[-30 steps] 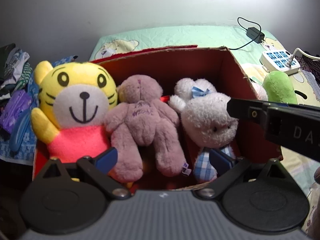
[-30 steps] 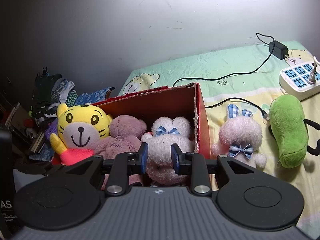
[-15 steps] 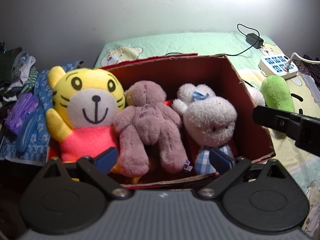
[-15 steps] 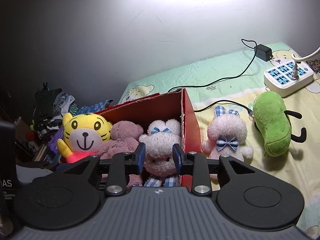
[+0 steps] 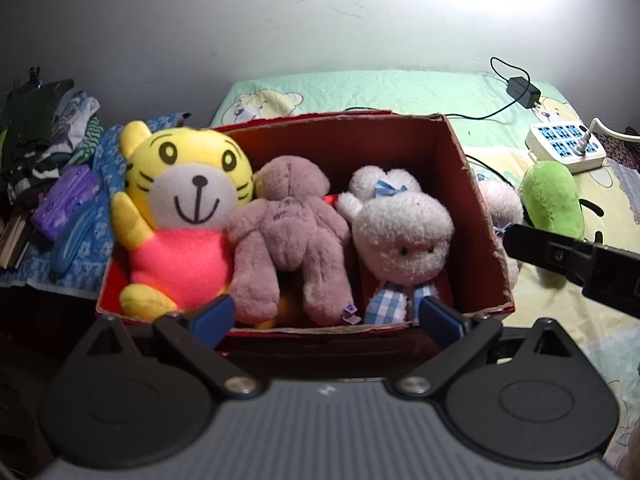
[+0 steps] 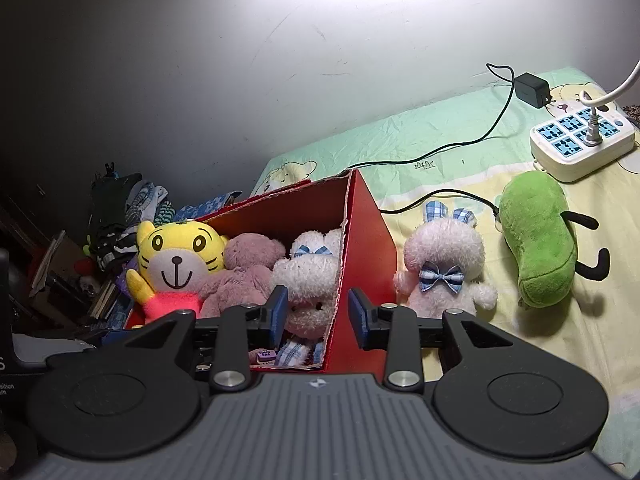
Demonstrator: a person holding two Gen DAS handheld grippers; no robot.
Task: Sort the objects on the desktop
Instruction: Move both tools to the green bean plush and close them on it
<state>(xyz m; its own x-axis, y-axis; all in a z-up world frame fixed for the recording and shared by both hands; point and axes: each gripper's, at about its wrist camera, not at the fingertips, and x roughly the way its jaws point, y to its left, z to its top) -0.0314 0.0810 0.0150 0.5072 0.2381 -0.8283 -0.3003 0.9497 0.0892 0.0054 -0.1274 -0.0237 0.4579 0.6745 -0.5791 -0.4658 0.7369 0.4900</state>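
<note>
A red cardboard box [image 5: 476, 204] [image 6: 360, 236] holds a yellow tiger plush [image 5: 180, 216] [image 6: 176, 264], a mauve bear [image 5: 288, 232] [image 6: 244, 264] and a white bunny in blue plaid [image 5: 400, 240] [image 6: 308, 280]. My left gripper [image 5: 326, 318] hangs wide open over the box's near edge, holding nothing. My right gripper [image 6: 318, 314] is opening, empty, near the box's right wall. On the sheet to the right of the box sit a second white bunny with a blue bow [image 6: 444, 268] [image 5: 500, 204] and a green plush [image 6: 538, 240] [image 5: 554, 200].
A white power strip [image 6: 580, 140] [image 5: 564, 148] with a plugged-in cable, a black adapter [image 6: 532, 90] and black cords lie on the green-and-yellow sheet [image 6: 440, 136]. Clothes and clutter [image 5: 52, 160] are piled left of the box.
Both views have drawn back from the box, so more of it shows. The right gripper's jaws have spread apart and shifted to the right, away from the white bunny in the box.
</note>
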